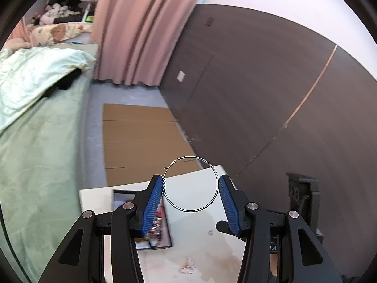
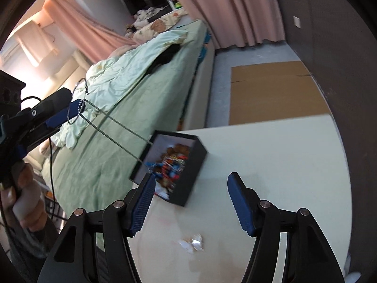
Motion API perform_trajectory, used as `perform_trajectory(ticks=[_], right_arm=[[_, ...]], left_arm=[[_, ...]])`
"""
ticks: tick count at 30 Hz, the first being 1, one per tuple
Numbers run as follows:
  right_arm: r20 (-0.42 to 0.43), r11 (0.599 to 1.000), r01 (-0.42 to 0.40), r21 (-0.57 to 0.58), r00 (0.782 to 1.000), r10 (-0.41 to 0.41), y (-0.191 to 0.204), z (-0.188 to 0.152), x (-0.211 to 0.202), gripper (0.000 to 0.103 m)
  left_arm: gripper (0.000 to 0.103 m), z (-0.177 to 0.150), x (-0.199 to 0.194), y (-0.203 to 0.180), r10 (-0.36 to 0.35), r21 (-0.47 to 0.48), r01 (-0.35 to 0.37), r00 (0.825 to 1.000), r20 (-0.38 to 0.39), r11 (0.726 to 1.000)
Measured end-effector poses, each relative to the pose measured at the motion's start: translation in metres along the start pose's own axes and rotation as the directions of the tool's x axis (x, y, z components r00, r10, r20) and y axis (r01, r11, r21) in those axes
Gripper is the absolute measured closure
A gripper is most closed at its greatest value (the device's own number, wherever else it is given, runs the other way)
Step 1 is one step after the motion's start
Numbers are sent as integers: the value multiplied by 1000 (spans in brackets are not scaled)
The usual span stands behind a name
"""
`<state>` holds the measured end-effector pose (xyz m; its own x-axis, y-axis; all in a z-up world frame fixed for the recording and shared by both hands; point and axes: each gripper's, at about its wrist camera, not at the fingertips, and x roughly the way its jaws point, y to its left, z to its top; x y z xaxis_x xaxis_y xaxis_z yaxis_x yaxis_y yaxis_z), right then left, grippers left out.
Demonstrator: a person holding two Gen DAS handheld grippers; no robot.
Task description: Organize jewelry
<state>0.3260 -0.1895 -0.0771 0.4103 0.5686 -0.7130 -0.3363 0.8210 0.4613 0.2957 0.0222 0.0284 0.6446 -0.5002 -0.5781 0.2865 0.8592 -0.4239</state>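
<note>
My left gripper (image 1: 190, 181) has its jaws wide apart, with a thin silver hoop earring (image 1: 192, 184) spanning the gap and touching both blue pads. A silver chain (image 2: 115, 121) hangs from the left gripper (image 2: 75, 108) down into the black jewelry box (image 2: 174, 165), seen in the right wrist view. The box holds a colourful tangle of jewelry and stands on the white table (image 2: 271, 155). It also shows in the left wrist view (image 1: 155, 224). My right gripper (image 2: 190, 184) is open and empty, above the table just in front of the box.
A small clear crumpled wrapper (image 2: 192, 245) lies on the table near me. A bed with green sheets (image 2: 117, 122) runs along the left. Flat cardboard (image 2: 275, 92) lies on the floor beyond the table. A dark wall panel (image 1: 271, 94) is on the right.
</note>
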Motion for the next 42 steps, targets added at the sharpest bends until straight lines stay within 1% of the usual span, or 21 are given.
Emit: perform_trajectory(ticks=[3,5,6,9,13,16,19,20,21,22,23,24,27,29,32,38,40,42], right_arm=[[7,999,19,43,1000,-19,-20,-8,-10,39],[15,997,22,68,1000,-23,-31,-12,-16,39],[19,997,20,78,1000,-22,-35,-14,-18,39],[28,995,26,94,999,-29,-45,-19,-24,39],[26,993,38,111,999,-41,-57,-27,-25,39],[14,989,46,142,999,-49,-68,-32,-22,39],[10,985,49,162,999,-51,-74,-37,-21,39],[10,985,49,165,999,-51,-76,-38,-21,39],[11,985,50,166,999,-52,-76,-39,-22,39],[12,985,51,166,998,-53,-77,-41,-23,39],[14,985,52,165,998,-55,-77,-42,-24,39],[16,985,54,165,998,-57,-77,-43,-25,39],[17,983,66,171,997,-70,-78,-46,-26,39],[23,982,90,168,995,-95,-78,-49,-29,39],[35,979,129,155,990,-136,-77,-53,-36,39],[41,975,156,159,986,-164,-81,-67,-46,39],[40,973,157,167,985,-166,-84,-72,-48,39],[43,974,155,164,985,-164,-85,-79,-51,39]], left_arm=[[51,3,5,-6,34,36,-34,999,-2,999],[51,1,13,-2,69,38,-68,997,-16,997],[51,-1,18,2,94,34,-93,995,-25,995],[51,-12,33,17,191,25,-189,980,-61,982],[51,-30,49,30,209,-14,-212,971,-113,977],[51,-43,61,35,249,-12,-254,956,-159,967],[49,-52,71,43,270,-32,-282,940,-211,959],[43,-54,72,45,274,-35,-288,936,-219,957],[29,-56,72,47,286,-34,-301,932,-223,953],[22,-57,72,46,283,-35,-298,933,-222,954],[10,-58,71,45,269,-38,-283,938,-218,958],[6,-59,67,44,252,-42,-266,945,-209,963],[6,-59,60,38,269,-32,-280,944,-189,960],[6,-64,52,32,274,-27,-282,948,-162,959],[6,-76,42,23,268,-20,-273,954,-138,962],[7,-103,34,4,259,13,-260,958,-118,966],[8,-112,35,-2,249,27,-248,961,-121,968],[14,-121,38,-7,240,43,-237,962,-129,971]])
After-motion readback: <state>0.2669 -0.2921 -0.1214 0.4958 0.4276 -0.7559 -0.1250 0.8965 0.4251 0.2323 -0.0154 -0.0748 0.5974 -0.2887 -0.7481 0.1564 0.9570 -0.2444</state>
